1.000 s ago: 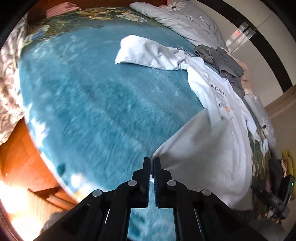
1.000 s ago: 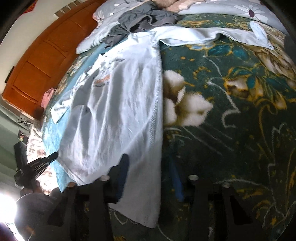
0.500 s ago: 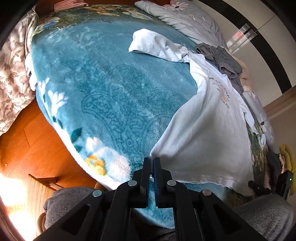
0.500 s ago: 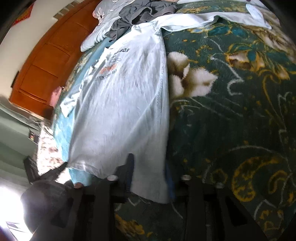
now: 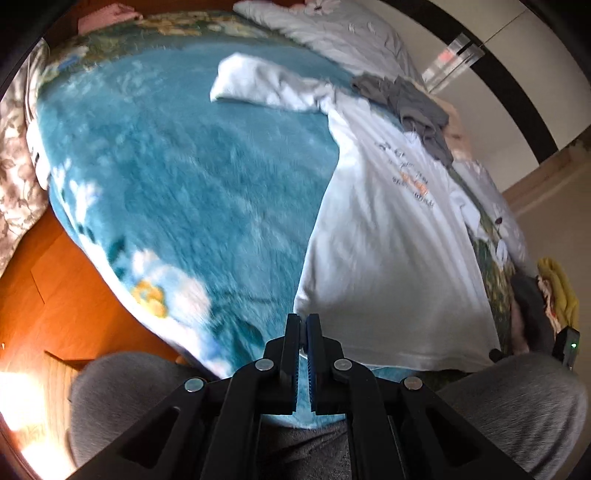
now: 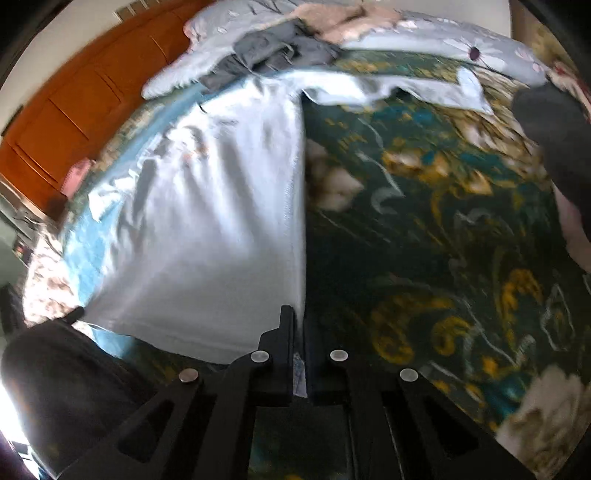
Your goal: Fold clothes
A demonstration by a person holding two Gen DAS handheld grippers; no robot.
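Two plush blankets over one wide bed: teal blanket [image 5: 192, 177] on the left half, with white and yellow flowers at its near edge, and dark green blanket [image 6: 424, 229] with gold scrolls on the right half. Orange-brown wooden floor [image 5: 55, 295] below the bed's left side, wooden wardrobe doors [image 6: 74, 107] beyond it, pale wall with a black band [image 5: 517, 103] toward the head end. Grey flowered duvet [image 5: 332, 33] bunched at the head of the bed, with a crumpled grey garment [image 5: 413, 103] lying on it. White T-shirt [image 5: 388, 251] spread lengthwise across the seam of the two blankets, print side up, one sleeve out on the teal, the other on the green, hem toward the near edge. Grey-trousered knees [image 5: 517, 398] of the seated person below the hem. Left tongs [image 5: 303, 325] pressed nearly together on the shirt's left hem corner. Right tongs [image 6: 300, 321] likewise closed, pinching the right hem corner, white cloth showing between the jaws.
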